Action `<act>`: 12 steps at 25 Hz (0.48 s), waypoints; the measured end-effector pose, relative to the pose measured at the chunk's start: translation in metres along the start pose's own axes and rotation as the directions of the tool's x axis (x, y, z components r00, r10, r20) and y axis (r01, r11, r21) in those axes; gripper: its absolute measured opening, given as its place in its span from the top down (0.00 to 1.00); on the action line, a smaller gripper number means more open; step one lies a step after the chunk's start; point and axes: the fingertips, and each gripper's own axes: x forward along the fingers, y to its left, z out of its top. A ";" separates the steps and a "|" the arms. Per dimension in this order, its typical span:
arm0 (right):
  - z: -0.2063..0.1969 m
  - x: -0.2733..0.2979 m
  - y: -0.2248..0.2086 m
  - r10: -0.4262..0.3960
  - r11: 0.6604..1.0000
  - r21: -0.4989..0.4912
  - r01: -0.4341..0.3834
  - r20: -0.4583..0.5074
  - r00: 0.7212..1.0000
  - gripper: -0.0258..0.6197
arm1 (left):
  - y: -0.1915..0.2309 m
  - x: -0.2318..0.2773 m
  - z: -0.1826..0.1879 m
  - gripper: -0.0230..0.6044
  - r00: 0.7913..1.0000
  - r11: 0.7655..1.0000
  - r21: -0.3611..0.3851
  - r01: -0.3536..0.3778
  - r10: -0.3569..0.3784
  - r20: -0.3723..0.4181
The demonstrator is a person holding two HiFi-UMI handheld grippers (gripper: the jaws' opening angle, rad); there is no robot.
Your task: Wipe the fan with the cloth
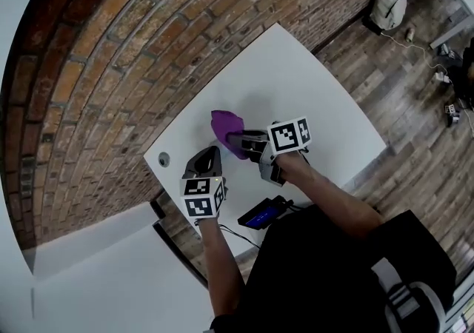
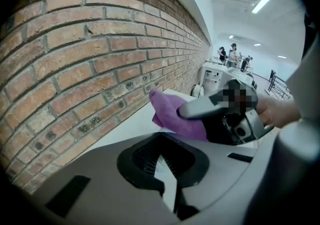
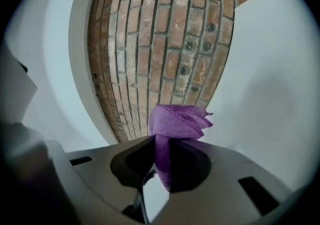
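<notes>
- The purple cloth (image 3: pixel 177 121) is pinched between the fingers of the right gripper (image 1: pixel 238 139). A narrow fold runs down between the closed jaws, and the rest fans out in a bunch past the fingertips.
- Bunched out in front like that, the cloth offers a soft pad ahead of the fingers, which would likely suit wiping.
- No fan appears in any view, so I judge the wiping has not begun. There is nothing ahead of the fingertips for the cloth to meet.
- The cloth hangs off the white table (image 1: pixel 311 87), held roughly level rather than pressed to the surface.
- The left gripper (image 1: pixel 209 155) has its jaws drawn together with nothing between them. It tilts downward just beside the right fingers, its tips near the cloth but apart from it.
- It may be waiting there to steady something.
- Beyond both sets of fingertips stands the brick wall (image 1: pixel 111 65), with the table edge against it.
- Behind the grippers, towards the person, lies a dark device with a blue screen (image 1: pixel 263 213).
</notes>
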 end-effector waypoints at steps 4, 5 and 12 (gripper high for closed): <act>-0.021 0.002 -0.040 -0.081 0.996 0.025 0.080 0.022 0.996 0.87 | 0.002 -0.002 -0.004 0.96 1.000 1.000 -0.015 -0.004 0.004 0.001; -0.025 0.000 -0.054 -0.128 0.992 0.011 0.128 0.012 0.992 0.87 | 0.002 -0.002 -0.004 0.96 1.000 1.000 -0.021 -0.004 0.004 0.007; -0.012 -0.024 -0.071 -0.248 0.968 0.025 0.249 -0.013 0.969 0.87 | 0.001 -0.001 -0.002 0.96 1.000 0.999 -0.032 -0.005 0.005 0.016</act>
